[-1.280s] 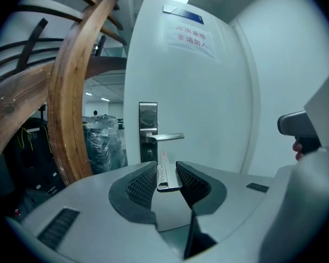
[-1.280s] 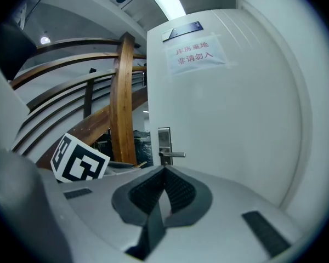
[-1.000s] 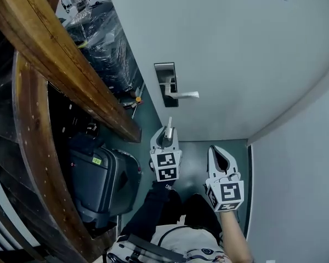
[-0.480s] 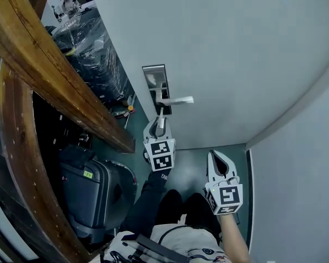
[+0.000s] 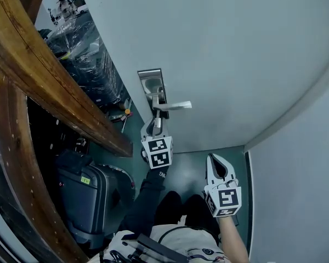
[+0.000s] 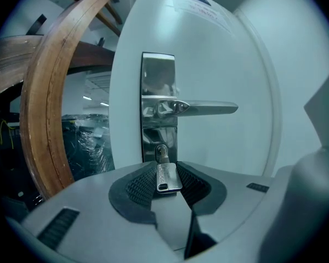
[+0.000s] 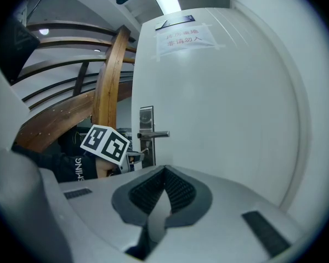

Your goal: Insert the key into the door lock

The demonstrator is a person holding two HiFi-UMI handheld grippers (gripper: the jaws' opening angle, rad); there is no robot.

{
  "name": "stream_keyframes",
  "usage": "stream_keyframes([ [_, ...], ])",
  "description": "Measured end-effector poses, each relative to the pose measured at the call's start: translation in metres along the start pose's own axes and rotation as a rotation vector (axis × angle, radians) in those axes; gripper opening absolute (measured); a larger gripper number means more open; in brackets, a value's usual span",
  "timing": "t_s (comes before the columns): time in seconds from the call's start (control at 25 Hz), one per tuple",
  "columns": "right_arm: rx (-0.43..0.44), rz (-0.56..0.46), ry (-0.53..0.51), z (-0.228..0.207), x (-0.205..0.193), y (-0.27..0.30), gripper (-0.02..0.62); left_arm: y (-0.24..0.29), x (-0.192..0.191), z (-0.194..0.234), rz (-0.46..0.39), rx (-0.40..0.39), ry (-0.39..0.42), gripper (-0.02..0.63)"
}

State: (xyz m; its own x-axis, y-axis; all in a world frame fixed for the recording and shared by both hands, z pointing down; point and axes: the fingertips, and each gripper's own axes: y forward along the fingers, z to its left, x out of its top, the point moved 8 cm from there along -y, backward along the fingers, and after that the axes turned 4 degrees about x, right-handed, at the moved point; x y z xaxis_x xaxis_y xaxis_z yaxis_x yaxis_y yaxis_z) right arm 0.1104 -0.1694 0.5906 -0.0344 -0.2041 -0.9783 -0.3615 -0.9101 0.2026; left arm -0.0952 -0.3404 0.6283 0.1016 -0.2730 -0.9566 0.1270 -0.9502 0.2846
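Note:
A silver key (image 6: 167,177) is pinched between the jaws of my left gripper (image 6: 167,181), which is shut on its bow. The key's tip touches the keyhole (image 6: 161,151) at the bottom of the chrome lock plate (image 6: 158,81), below the lever handle (image 6: 203,109). In the head view my left gripper (image 5: 156,126) is raised against the lock plate (image 5: 151,84) on the pale door (image 5: 236,53). My right gripper (image 5: 217,167) hangs lower right, jaws shut with nothing between them. The right gripper view shows its jaws (image 7: 163,193) closed and the left gripper's marker cube (image 7: 105,143) beside the lock.
A curved wooden beam (image 5: 49,75) runs along the left of the door. A dark suitcase (image 5: 90,196) stands on the floor at lower left, with plastic-wrapped goods (image 5: 82,59) behind. A grey wall (image 5: 296,190) closes the right side. A paper notice (image 7: 183,39) is stuck high on the door.
My left gripper has risen with the key from below the handle up to the lock plate, the key tip now at the keyhole. The right gripper has hardly moved.

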Motion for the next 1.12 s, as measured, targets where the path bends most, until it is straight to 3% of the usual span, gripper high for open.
stream_keyframes([
  [1.12, 0.016, 0.027, 0.024, -0.004, -0.015, 0.005, 0.005, -0.001, 0.001, 0.000, 0.000, 0.014, 0.034, 0.117],
])
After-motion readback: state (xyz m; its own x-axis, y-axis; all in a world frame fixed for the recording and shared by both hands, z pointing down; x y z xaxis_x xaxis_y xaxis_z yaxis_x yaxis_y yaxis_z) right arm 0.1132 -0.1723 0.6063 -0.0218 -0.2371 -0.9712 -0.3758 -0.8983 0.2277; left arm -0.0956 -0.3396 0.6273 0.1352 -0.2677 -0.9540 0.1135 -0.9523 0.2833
